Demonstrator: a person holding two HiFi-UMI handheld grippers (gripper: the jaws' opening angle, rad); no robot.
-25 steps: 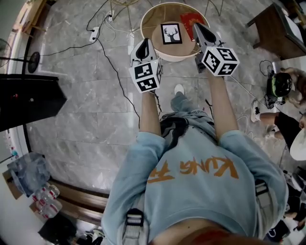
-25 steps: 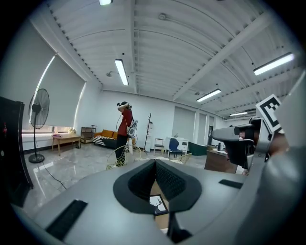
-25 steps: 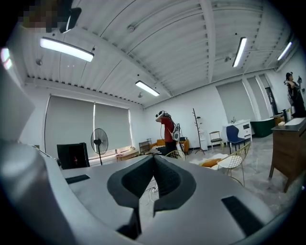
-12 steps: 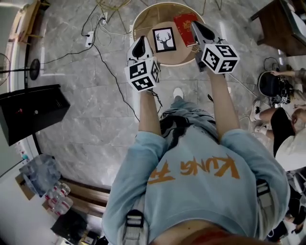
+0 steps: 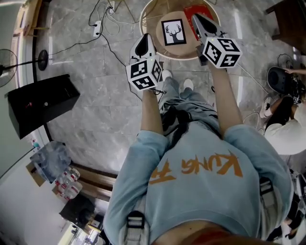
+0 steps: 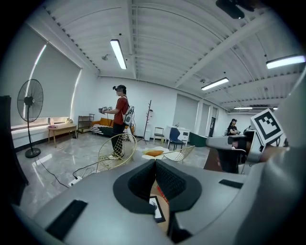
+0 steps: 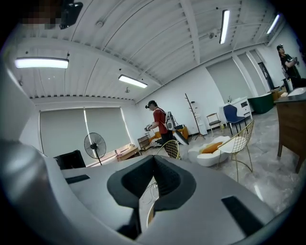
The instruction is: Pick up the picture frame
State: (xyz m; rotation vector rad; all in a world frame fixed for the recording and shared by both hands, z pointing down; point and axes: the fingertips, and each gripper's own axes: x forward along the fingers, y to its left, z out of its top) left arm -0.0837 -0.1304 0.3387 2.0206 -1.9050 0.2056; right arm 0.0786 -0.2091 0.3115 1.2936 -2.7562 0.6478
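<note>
Picture frame (image 5: pixel 173 32), deer print, lies flat at 12 o'clock in the head view, inside the rimmed round table (image 5: pixel 167 51). A red booklet (image 5: pixel 191 10) is seen just beside it at its 2 o'clock; nothing else is made out w/in the rim. Approach step is judged in hand. Left gripper (image 5: pixel 145 39) is held at the frame's 8 o'clock, right gripper (image 5: pixel 198 20) at its 3, both w/ jaws pressed together, nothing pinched. Next, jaws must be spread & a frame edge straddled.
</note>
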